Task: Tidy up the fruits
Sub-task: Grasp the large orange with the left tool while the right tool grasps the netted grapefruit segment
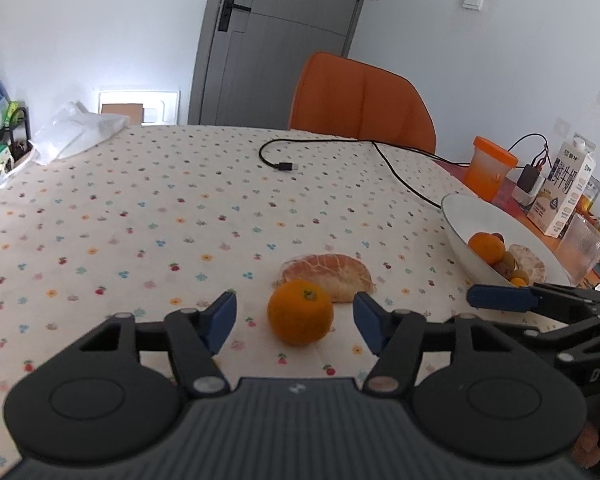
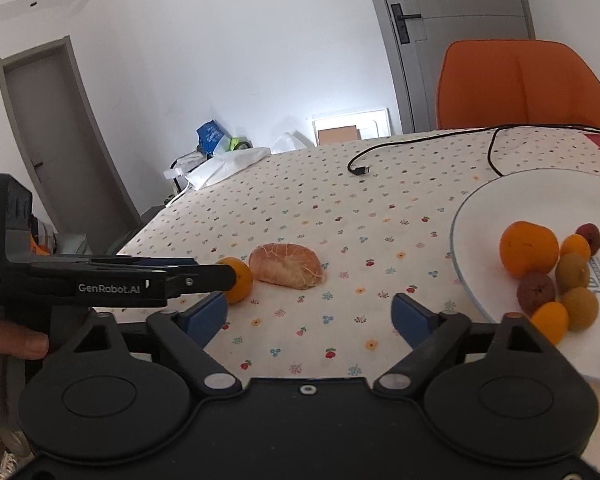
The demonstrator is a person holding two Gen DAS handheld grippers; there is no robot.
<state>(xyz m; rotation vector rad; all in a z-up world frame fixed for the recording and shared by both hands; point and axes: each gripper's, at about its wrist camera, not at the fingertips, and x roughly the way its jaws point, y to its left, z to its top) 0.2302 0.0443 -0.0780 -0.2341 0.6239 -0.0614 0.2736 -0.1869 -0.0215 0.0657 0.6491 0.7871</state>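
Left gripper [image 1: 295, 322]: jaws apart, straddling the round orange mandarin [image 1: 300, 312] without touching it.
Right gripper [image 2: 308, 316]: jaws apart, empty, above the flowered tablecloth [image 2: 340, 216].
Peeled pomelo segment [image 1: 327, 276]: just behind the mandarin.
White ceramic plate [image 2: 484, 208]: already held fruit.
Risk: an off-centre closure could roll the mandarin away.

Layout: loose fruit near the table's near edge, plate to the right.

On the table [image 1: 140, 208], an orange [image 1: 300, 312] sits just in front of a peeled pomelo piece [image 1: 332, 274], between the left gripper's [image 1: 295, 322] parted fingers, clear of both. Plate [image 1: 460, 216] to the right holds several fruits. Cable [image 1: 276, 160] lies farther back; chair [image 1: 360, 100] behind the far edge. Cup [image 1: 488, 168] and carton [image 1: 564, 188] stand beyond the plate, far right.
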